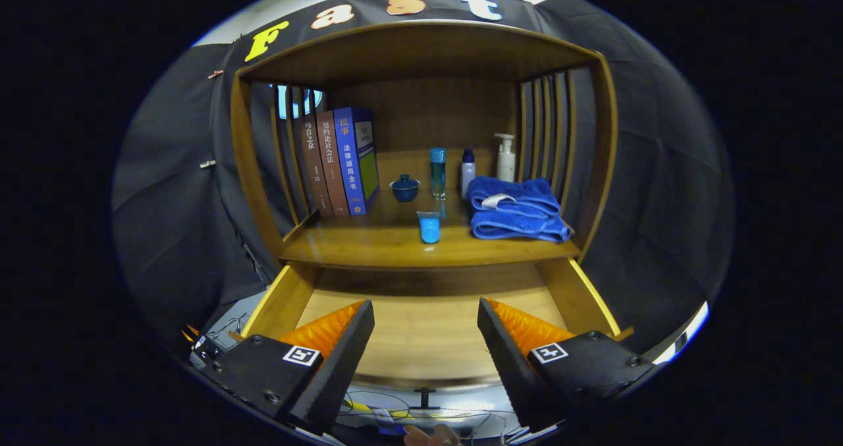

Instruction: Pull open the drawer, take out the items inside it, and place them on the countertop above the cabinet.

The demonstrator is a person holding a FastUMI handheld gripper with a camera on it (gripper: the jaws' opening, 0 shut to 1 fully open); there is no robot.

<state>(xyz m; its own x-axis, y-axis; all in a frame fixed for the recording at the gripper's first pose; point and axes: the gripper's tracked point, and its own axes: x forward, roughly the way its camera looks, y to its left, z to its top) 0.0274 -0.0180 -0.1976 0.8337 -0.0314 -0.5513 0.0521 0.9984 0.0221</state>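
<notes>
Above the open drawer [431,331] the gripper [425,340] hangs with its fingers spread wide apart and nothing between them. What shows of the drawer floor between and beyond the fingers looks bare, so I judge the emptying step is done or close to it; the near end of the drawer sits behind the fingers, so I cannot tell if anything lies there. Just behind the drawer, on the counter [369,245], a small blue tube [429,226] stands near the front lip, with a folded blue towel [517,209], bottles and books further back. Any next reach must clear the drawer's side walls and that lip; the cabinet's roof limits lift.
</notes>
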